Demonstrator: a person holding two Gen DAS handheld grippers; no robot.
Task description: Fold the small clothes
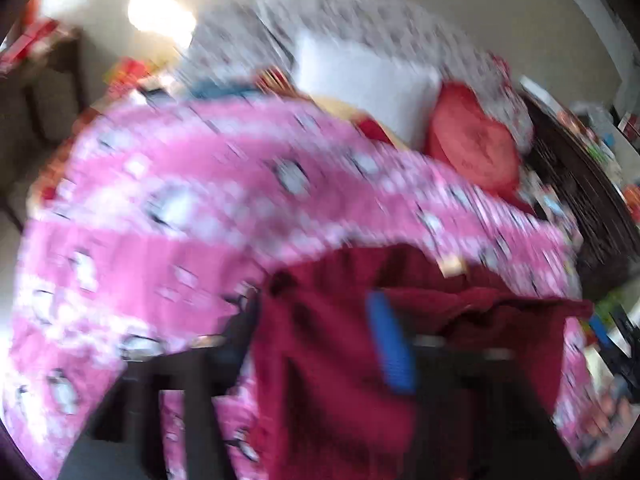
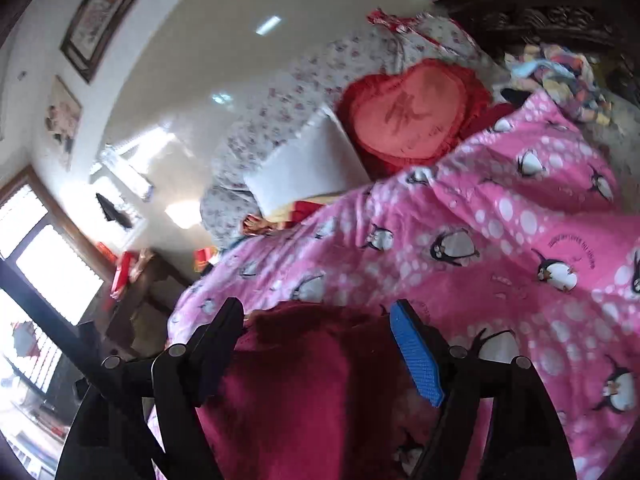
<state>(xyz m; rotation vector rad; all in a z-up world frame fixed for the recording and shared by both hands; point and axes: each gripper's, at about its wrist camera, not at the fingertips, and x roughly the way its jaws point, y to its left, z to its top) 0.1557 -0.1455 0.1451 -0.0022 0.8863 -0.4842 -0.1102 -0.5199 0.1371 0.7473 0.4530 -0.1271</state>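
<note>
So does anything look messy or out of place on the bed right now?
The dark red garment is bunched in a heap on the pink penguin blanket, not flat. A jumbled pile of clothes sits by the headboard.

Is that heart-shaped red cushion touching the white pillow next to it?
Touching: in the right wrist view the red heart cushion overlaps the white pillow, no gap between.

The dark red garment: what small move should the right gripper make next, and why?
Probably close the right gripper on the dark red garment. Its jaws stand open with the cloth bunched between them over the pink penguin blanket, so nothing is pinched yet. The left wrist view is too blurred to judge that side.
</note>
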